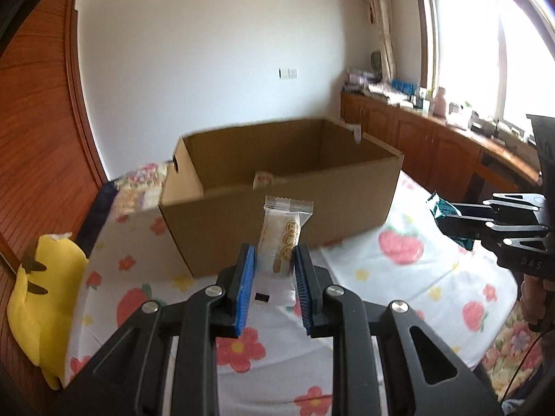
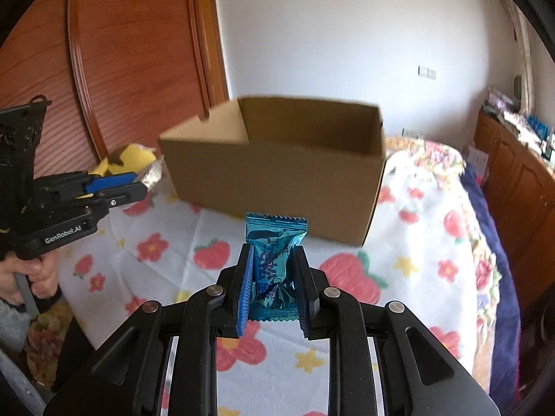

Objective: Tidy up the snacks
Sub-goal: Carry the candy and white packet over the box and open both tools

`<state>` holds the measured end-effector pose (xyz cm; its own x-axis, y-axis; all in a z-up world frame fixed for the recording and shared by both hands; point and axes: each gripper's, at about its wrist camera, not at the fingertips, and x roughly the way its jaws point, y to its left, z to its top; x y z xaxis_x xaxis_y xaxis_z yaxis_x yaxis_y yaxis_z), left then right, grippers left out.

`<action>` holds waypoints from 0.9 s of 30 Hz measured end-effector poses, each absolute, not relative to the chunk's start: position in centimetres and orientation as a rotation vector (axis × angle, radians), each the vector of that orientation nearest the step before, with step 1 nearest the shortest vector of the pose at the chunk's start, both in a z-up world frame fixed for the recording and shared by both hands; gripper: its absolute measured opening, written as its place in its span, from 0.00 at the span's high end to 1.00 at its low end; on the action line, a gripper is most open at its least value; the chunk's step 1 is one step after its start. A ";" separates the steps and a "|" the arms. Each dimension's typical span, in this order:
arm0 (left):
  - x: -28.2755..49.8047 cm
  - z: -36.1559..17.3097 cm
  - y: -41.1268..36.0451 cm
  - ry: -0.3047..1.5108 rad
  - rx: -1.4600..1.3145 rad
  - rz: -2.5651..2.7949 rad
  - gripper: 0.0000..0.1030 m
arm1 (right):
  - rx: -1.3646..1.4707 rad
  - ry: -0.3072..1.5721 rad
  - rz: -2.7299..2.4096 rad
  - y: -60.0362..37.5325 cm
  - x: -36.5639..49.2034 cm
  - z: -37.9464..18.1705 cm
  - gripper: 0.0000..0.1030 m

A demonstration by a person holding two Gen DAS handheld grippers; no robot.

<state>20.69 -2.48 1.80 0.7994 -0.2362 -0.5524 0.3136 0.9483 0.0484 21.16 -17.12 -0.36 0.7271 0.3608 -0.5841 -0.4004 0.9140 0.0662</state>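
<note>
At lower centre of the frame, the right gripper [image 2: 272, 274] clamps a blue foil snack packet [image 2: 274, 260] upright between its pads. Beyond it an open cardboard box [image 2: 277, 173] sits on a flower-printed bedspread [image 2: 416, 235]. At the left edge, the left gripper [image 2: 140, 182] pinches a pale wrapper [image 2: 152, 173].

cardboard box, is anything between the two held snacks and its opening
Nothing visible blocks either one. The white snack in the left gripper and the blue snack in the right gripper face only the cardboard box front wall, below its open top.
</note>
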 end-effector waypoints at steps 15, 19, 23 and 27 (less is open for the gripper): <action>23.4 6.4 -3.4 0.478 0.140 -0.290 0.79 | -0.104 0.476 0.436 -16.6 21.7 6.4 0.80; 25.5 6.0 -3.1 0.494 0.113 -0.301 0.79 | -0.122 0.461 0.446 -16.0 23.5 7.0 0.80; 27.6 5.4 -2.8 0.506 0.116 -0.283 0.79 | -0.115 0.458 0.460 -15.2 25.9 7.1 0.80; 29.8 4.9 -2.2 0.516 0.111 -0.269 0.79 | -0.118 0.467 0.469 -14.5 28.2 6.7 0.80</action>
